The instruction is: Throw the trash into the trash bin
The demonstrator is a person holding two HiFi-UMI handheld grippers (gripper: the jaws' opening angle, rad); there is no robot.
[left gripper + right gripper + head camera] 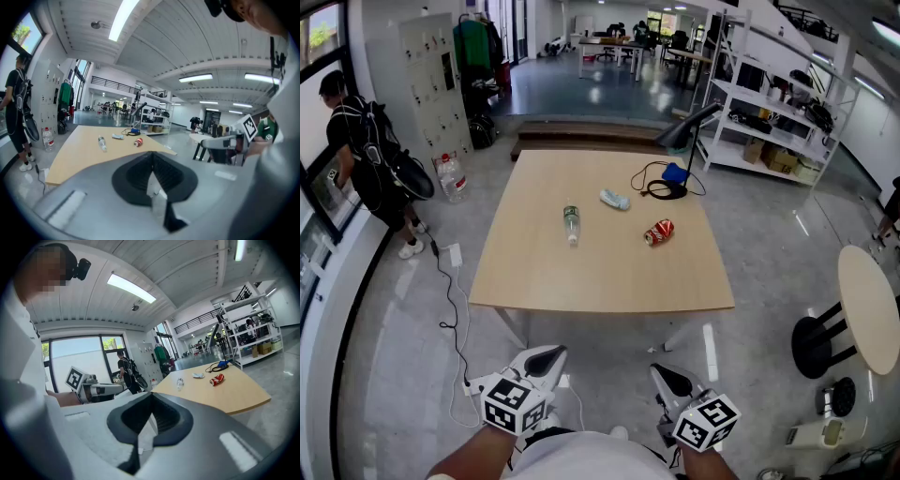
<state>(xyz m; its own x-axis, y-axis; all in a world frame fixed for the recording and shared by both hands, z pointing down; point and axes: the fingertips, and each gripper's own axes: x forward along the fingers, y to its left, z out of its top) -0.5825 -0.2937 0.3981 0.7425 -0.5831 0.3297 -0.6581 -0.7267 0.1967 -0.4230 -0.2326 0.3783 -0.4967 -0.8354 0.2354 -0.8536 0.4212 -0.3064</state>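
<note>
Two empty tools: left gripper and right gripper, jaws pressed together. The bottle may roll off the desk if nudged sideways.

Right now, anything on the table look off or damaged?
Yes. A clear bottle lies on its side on the table, a red can right of it lies tipped and looks dented, and a crumpled pale scrap sits farther back. No spill visible.
</note>
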